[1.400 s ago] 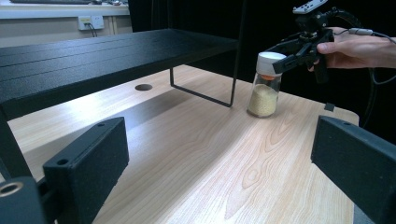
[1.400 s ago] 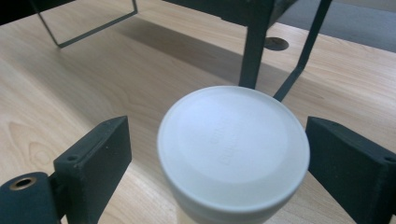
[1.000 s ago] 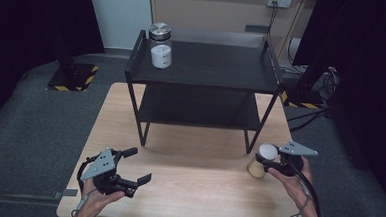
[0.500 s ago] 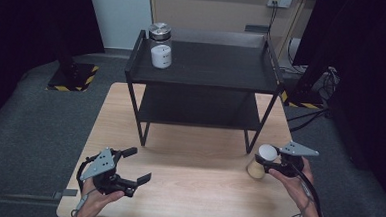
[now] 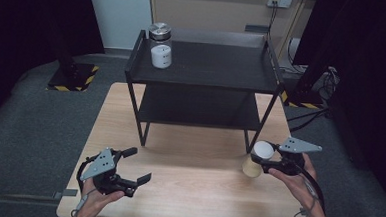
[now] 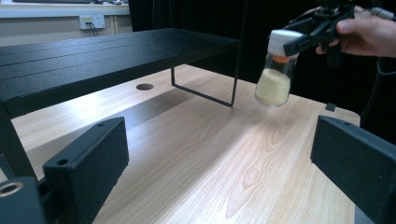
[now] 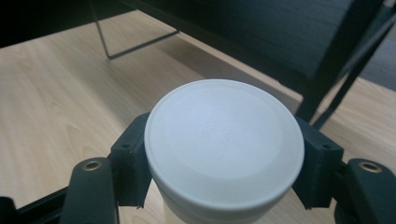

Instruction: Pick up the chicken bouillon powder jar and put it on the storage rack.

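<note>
We carry two matching black handheld grippers. Left gripper (image 5: 133,164): black frame, a grey three-cornered plate on top dotted with small dark holes, two long black jaws. In the left gripper view our jaws read as thick matte-black rectangular blocks with a faint grain; one round screw hole shows on the top of each block, and a metal-ringed screw sits at the lower left corner. Right gripper (image 5: 258,159): same grey plate, black body, a black cable trailing back along our forearm. In the right gripper view its jaw arms are black, with brass-coloured ringed screws near each base. Both forearms are bare; no sleeves in sight.
</note>
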Demonstrator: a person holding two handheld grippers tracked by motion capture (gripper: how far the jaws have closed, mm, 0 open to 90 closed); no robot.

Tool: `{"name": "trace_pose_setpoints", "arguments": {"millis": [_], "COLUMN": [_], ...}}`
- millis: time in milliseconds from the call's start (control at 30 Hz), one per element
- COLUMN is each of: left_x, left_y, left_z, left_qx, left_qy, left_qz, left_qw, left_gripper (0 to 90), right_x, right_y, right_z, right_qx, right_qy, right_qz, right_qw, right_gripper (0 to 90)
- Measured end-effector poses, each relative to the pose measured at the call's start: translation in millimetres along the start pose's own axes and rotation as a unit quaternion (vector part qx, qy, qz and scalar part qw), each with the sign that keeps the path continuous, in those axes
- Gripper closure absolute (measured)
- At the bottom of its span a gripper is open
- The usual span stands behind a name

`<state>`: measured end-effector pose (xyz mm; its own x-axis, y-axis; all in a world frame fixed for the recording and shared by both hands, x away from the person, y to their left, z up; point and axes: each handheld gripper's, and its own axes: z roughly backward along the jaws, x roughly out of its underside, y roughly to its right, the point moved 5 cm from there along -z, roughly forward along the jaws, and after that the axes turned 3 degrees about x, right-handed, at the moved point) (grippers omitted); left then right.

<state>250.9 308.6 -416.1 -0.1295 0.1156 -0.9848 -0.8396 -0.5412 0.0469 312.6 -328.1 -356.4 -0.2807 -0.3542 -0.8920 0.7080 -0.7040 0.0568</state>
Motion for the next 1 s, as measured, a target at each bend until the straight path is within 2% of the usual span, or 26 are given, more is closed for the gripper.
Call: {"name": "trace_pose_setpoints", "arguments": {"millis": [200,233,500,633,1000], "left_x": [0.1,0.1,0.5,1.1,2.1], "left_y": [-0.1,-0.3,0.1,0.9,2.3], "left_z": [0.1,0.0,0.2,1.3,4.3], "left_qx": [0.0,0.0,0.0,-0.003,-0.008], "left_qy": [0.001,0.0,0.0,-0.002,-0.002], "left_qz": [0.001,0.001,0.002,0.003,0.005], "left_qw": [1.0,1.0,1.0,1.0,1.0], "left_gripper": [2.9,2.9,2.9,2.9,2.9], "right_x": [-19.6,-26.7,-55.4,-77.5,-136.3], "right_y": [0.1,-0.4,-6.0,-8.5,-12.9], "right_z": [6.3,8.3,17.0,23.6,38.7], "right_qx": [-0.023,-0.033,-0.057,-0.073,-0.095], "right_qy": [-0.01,-0.014,-0.015,-0.016,-0.007], "right_qz": [0.013,0.02,0.044,0.058,0.078], "right_qw": [0.9996,0.9991,0.9973,0.9955,0.9924], "right_gripper": [34.0,34.0,34.0,34.0,34.0]}}
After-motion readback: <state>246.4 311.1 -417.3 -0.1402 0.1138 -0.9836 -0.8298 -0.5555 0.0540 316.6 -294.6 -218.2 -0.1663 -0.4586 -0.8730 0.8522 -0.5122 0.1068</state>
